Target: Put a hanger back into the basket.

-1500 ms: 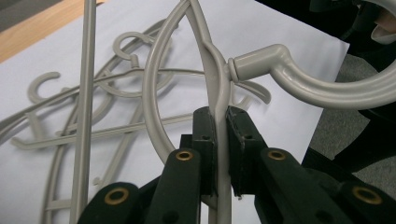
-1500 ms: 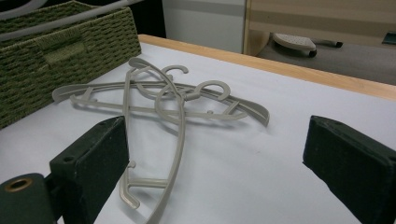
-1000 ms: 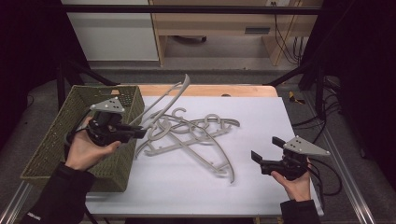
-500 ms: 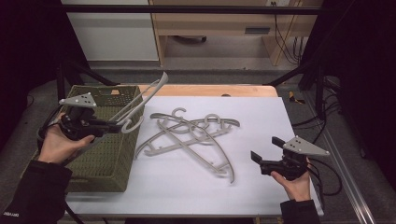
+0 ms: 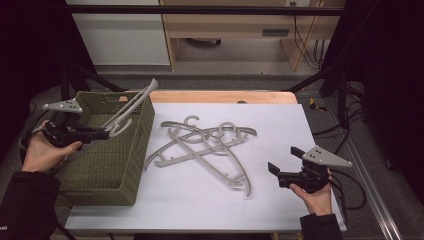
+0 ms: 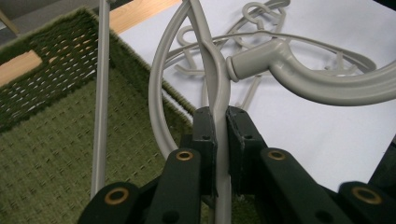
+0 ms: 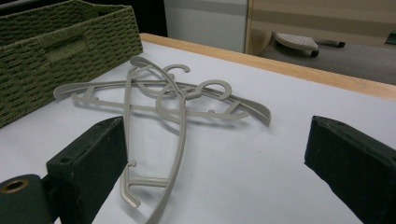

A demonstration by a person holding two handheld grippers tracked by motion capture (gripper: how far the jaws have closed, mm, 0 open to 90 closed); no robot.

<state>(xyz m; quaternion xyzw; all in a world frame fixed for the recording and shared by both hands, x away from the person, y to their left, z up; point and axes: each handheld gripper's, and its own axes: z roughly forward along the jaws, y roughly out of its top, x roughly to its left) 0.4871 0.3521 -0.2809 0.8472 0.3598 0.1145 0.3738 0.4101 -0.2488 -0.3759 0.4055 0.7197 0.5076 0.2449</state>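
A grey plastic hanger (image 5: 131, 107) hangs tilted over the green woven basket (image 5: 110, 175), one end sticking up past the basket's far rim. My left gripper (image 5: 102, 134) is shut on it above the basket's left part. In the left gripper view the jaws (image 6: 220, 116) pinch a thin bar of the hanger (image 6: 299, 79) over the basket floor (image 6: 46, 154). A pile of several grey hangers (image 5: 210, 145) lies tangled mid-table. My right gripper (image 5: 283, 160) stands open near the table's front right, pointing at that pile (image 7: 173, 98) with nothing between its fingers.
The white sheet (image 5: 280, 125) covers the table, with a wooden strip (image 5: 225, 96) along the far edge. The basket takes up the table's left side. Black frame bars and cables stand off the table's right and far sides.
My left gripper has carried the hanger leftward, from beside the pile to above the basket. The right gripper has kept still.
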